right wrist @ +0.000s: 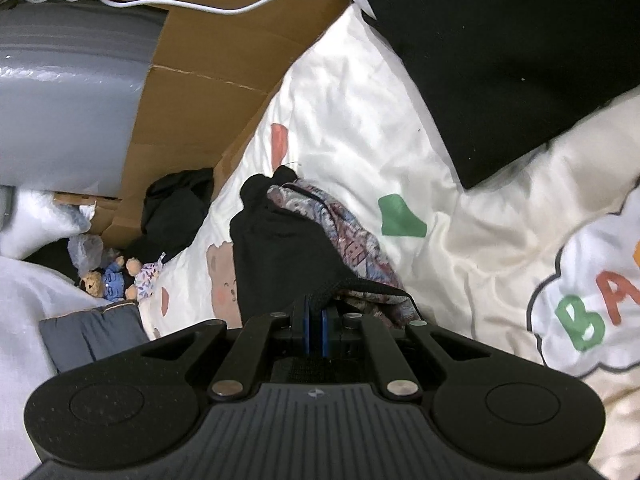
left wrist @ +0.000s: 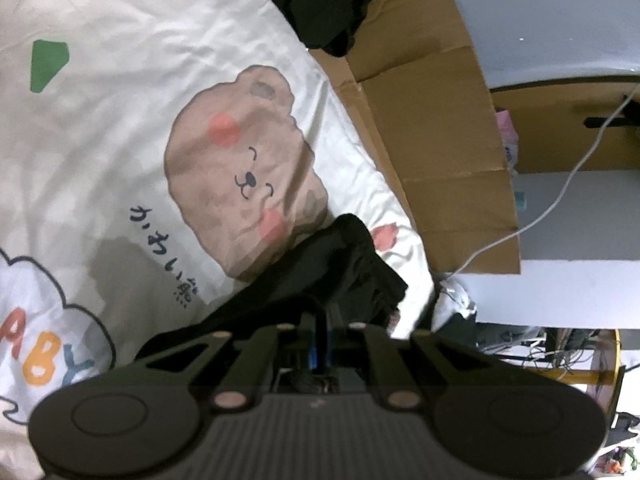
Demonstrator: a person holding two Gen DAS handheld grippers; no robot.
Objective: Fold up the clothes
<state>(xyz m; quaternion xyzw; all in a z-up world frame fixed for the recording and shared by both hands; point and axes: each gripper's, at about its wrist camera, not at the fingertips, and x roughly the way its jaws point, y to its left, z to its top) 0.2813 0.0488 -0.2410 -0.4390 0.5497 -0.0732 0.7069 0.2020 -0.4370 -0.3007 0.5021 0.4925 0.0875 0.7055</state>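
A cream quilt (left wrist: 120, 128) printed with a brown bear (left wrist: 240, 168) covers the bed. Cardboard boxes (left wrist: 432, 128) stand at two o'clock. Both the left gripper (left wrist: 322, 320) and right gripper (right wrist: 314, 316) pinch the black garment (right wrist: 276, 256), bunched on the quilt ahead of them.

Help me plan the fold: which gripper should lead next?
Right, probably. The right gripper pinches the black garment by its edge, the cloth draping ahead; the left gripper clamps a bunched black wad near the bed's edge.
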